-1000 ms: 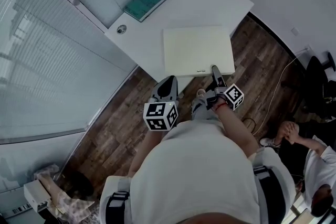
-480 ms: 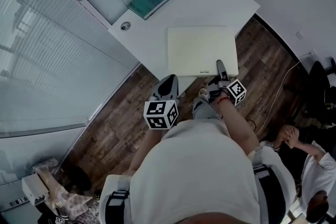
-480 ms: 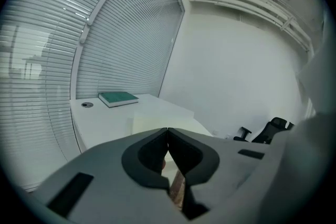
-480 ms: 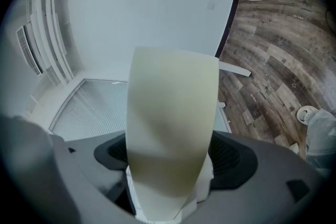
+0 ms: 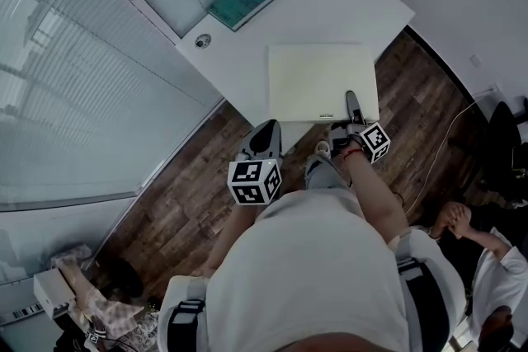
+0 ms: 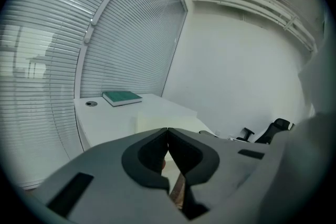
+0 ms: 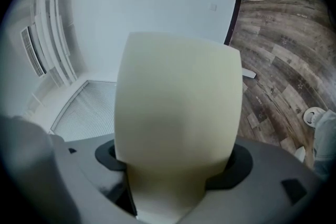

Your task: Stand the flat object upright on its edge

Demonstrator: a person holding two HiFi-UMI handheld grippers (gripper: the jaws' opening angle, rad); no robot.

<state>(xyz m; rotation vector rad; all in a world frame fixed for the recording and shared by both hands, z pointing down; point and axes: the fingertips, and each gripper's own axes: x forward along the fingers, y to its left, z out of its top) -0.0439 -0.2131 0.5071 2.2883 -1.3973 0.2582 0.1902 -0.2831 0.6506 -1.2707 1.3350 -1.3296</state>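
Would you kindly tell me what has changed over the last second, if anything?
The right gripper has slid a little farther forward over the near edge of the cream board, which now sits clamped between its jaws. The board still lies flat on the white table. The left gripper stays shut and empty near the body, and the green book has not moved.

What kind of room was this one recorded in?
Most likely an office or small meeting room: a white desk carrying a green book, slatted blinds along one wall, and a black office chair standing on wood-look flooring.
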